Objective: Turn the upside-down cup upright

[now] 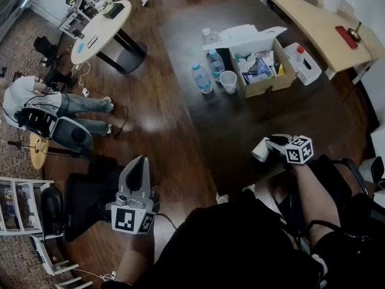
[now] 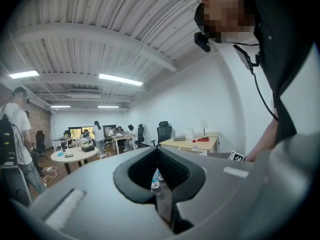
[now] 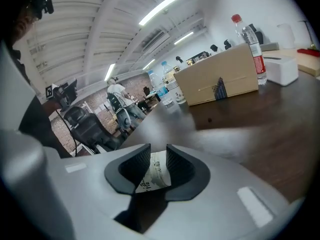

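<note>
Left gripper (image 1: 139,161) idles, jaws together, empty. Right gripper (image 3: 157,159) pinches the cup (image 1: 260,152) by its wall, jaws partly apart, over the table (image 1: 240,120) near its front edge. Roll the wrist until the mouth faces up, then set it flat before letting go.

This is an open-plan office. Strip lights (image 2: 120,79) run under a ribbed white ceiling (image 2: 90,14), and the floor (image 1: 144,89) is dark wood board. A round white counter (image 1: 99,29) with devices on it stands far left. A pale curved counter (image 1: 313,20) is far right, with a dark counter (image 1: 252,119) nearer. Black swivel chairs (image 2: 164,132) stand by the desks. At the far end, people (image 2: 97,132) work beside lit screens (image 2: 76,132), and another person (image 1: 36,101) sits at left.
</note>
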Demonstrator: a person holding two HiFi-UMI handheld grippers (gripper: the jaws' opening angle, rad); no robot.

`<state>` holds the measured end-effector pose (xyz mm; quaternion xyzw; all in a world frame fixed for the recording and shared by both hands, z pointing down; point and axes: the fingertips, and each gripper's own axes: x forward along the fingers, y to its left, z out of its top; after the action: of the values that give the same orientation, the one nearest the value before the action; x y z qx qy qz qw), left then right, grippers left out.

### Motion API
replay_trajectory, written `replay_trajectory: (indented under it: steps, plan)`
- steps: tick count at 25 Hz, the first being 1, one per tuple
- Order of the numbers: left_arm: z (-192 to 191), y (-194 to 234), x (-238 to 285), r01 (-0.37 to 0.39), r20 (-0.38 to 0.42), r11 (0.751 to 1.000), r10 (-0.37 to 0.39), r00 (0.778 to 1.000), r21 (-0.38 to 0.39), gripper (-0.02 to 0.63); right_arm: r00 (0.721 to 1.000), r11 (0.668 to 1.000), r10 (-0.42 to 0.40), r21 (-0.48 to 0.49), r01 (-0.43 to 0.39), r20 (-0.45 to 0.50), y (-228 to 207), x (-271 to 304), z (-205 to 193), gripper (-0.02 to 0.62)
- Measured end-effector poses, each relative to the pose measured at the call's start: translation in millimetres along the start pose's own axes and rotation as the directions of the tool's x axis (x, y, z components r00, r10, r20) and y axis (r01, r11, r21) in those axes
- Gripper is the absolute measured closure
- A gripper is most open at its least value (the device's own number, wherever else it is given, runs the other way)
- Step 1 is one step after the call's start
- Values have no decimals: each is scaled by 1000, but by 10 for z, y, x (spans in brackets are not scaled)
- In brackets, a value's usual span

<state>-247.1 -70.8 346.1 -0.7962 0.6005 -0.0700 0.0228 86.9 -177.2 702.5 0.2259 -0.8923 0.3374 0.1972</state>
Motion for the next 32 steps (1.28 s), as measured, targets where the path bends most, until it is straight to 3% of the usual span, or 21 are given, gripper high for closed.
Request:
replay_trajectory:
  steps: [7, 13, 23, 32]
  plan:
    - [4, 38, -41, -7, 7, 1000, 7, 1000, -5, 606, 1000, 998, -17, -53, 16, -16, 92, 10, 17, 522]
    - [22, 39, -49, -8, 14, 1000, 8, 1000, -2, 606, 999, 993, -36, -113, 39, 29, 169, -29, 215, 549]
    - [5, 83, -88, -19, 25, 1000, 19, 999, -24, 606, 999, 974, 14, -227, -6, 34, 477, -10, 468, 580]
    - [-35, 69, -91, -5, 25, 999, 6, 1000, -33, 606, 998, 959, 45, -277, -54, -40, 761, 175, 189, 588]
